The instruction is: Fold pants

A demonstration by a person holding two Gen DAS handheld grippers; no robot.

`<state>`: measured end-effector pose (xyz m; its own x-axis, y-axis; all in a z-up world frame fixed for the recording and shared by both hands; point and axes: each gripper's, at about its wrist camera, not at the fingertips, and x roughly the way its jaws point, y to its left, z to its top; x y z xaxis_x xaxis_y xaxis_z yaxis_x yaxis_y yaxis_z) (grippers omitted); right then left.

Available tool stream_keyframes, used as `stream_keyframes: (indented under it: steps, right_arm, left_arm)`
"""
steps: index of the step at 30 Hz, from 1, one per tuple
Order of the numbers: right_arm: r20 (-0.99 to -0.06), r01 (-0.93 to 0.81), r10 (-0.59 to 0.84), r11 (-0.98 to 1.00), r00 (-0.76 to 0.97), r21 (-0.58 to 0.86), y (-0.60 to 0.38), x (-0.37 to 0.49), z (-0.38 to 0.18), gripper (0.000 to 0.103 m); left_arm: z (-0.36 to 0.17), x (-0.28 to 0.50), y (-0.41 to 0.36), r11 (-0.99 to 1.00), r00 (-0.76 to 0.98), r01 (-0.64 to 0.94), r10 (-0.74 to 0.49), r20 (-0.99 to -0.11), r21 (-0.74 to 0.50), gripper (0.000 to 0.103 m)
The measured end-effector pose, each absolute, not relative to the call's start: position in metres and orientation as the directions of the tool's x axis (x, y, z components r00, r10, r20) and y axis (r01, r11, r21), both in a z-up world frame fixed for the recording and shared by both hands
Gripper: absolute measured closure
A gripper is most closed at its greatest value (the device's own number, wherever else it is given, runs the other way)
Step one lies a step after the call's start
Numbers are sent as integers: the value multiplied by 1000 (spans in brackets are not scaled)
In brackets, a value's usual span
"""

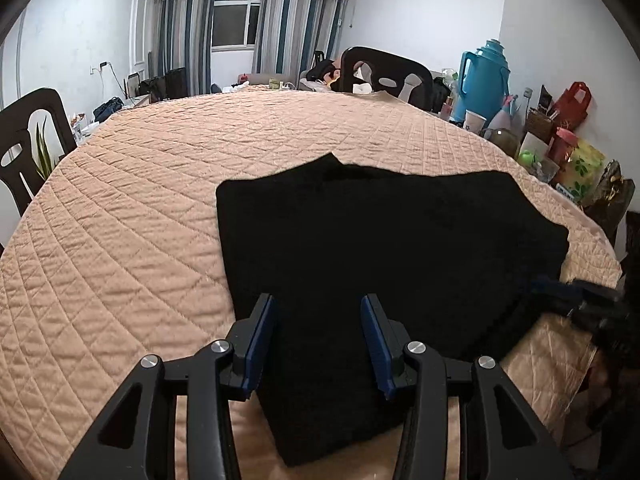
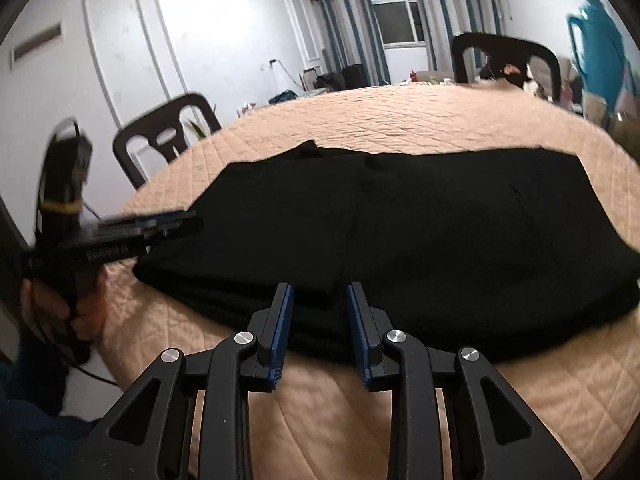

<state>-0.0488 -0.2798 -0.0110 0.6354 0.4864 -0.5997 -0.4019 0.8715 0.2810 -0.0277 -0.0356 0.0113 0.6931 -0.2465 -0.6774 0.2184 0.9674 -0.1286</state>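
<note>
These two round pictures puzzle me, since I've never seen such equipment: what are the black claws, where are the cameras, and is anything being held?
A person holds a hand-held gripper in each hand, and a wide-angle camera on each looks along its two fingers. One picture is from the left gripper, the other from the right gripper. The person's hand appears in the right view, holding the left tool. Black pants, already folded, lie on a table under a quilted peach cover. Both grippers have their jaws apart over the pants' near edge; neither holds anything.
</note>
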Motion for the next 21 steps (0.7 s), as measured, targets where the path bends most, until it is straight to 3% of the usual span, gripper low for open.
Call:
stream_keyframes:
  steps: [5, 8, 11, 21]
  right_arm:
    - [-585, -237, 402, 910, 704, 340, -334, -59, -5, 72]
    - [-596, -69, 332, 905, 731, 419, -377, -63, -9, 58]
    - [-601, 36, 306, 872, 739, 488, -405, -65, -16, 57]
    - [-528, 81, 379, 751, 760, 656, -423, -44, -18, 56]
  left_arm:
    - [10, -31, -37, 968, 705, 220, -243, -666, -121, 56]
    - [10, -31, -38, 969, 708, 219, -240, -665, -116, 55]
    - [10, -30, -38, 970, 710, 217, -236, -664, -113, 55]
    - [8, -30, -37, 968, 708, 219, -247, -662, -126, 55]
